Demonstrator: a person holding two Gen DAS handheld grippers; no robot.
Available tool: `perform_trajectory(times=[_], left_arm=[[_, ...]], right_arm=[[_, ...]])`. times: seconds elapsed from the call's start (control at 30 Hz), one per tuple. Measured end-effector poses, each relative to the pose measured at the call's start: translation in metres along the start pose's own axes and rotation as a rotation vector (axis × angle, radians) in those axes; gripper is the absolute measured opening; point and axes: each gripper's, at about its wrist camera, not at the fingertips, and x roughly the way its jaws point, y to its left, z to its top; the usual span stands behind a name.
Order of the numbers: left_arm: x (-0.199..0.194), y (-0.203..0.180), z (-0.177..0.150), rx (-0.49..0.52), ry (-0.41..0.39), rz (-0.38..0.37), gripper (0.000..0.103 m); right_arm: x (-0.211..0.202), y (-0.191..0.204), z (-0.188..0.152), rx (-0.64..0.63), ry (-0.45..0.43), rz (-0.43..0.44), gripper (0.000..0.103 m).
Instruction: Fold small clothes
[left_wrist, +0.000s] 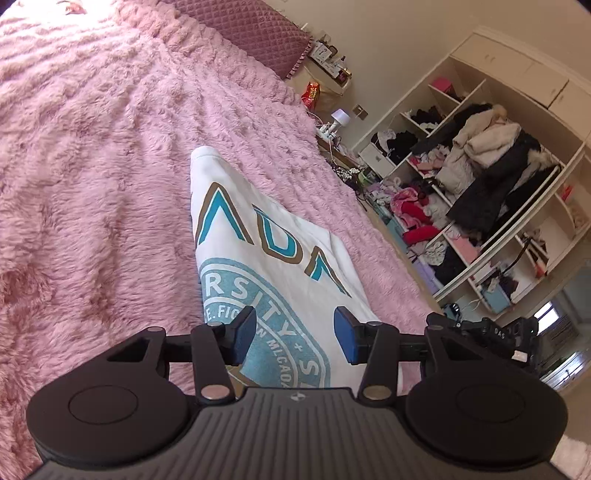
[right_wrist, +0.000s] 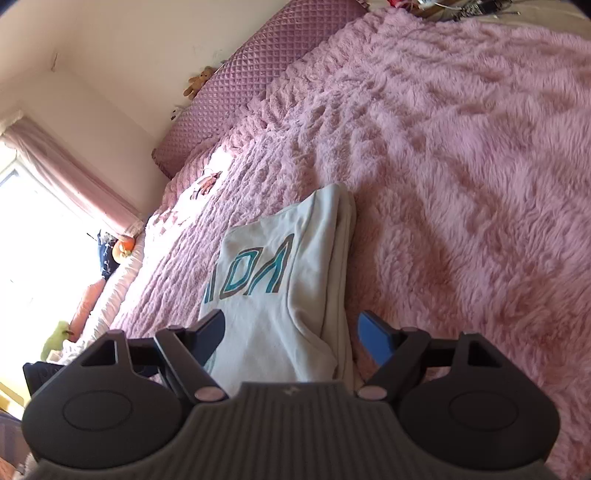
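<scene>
A white garment (left_wrist: 258, 236) with teal and brown lettering and a round teal emblem lies folded on the fluffy pink bedspread (left_wrist: 92, 166). My left gripper (left_wrist: 293, 338) hovers over its near end, jaws apart, with no cloth pinched between the blue pads. In the right wrist view the same white garment (right_wrist: 280, 266) lies folded in layers, its doubled edge to the right. My right gripper (right_wrist: 293, 334) stands wide open over the near end; the pads do not press on the fabric.
A quilted mauve headboard cushion (left_wrist: 251, 33) lines the bed's far end. Past the bed's right edge an open wardrobe (left_wrist: 480, 192) holds heaped clothes and coats. A bedside shelf (left_wrist: 328, 62) carries small items. In the right wrist view a bright window with a pink curtain (right_wrist: 74, 173) is at left.
</scene>
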Motion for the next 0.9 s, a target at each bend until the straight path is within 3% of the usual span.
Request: perform_trajectory(times=[0.13,0.37,0.73,0.9], left_arm=[[0.01,0.04,0.004,-0.134,0.004,-0.013,0.054],[0.048,0.081,0.009,-0.261,0.079,-0.058,0.054],[0.097,0.094,0.025,-0.368,0.103,-0.154,0.057],[0.121,0.091,0.03,-0.389,0.12,-0.169,0.066]], right_arm=[[0.02,-0.027,0.014,0.103,0.02,0.046,0.076],[0.06,-0.033,0.027,0.069,0.08,0.043,0.076],[0.115,-0.025,0.039,0.008,0.148,0.064,0.078],[0.142,-0.017,0.045,0.026,0.152,0.106,0.083]])
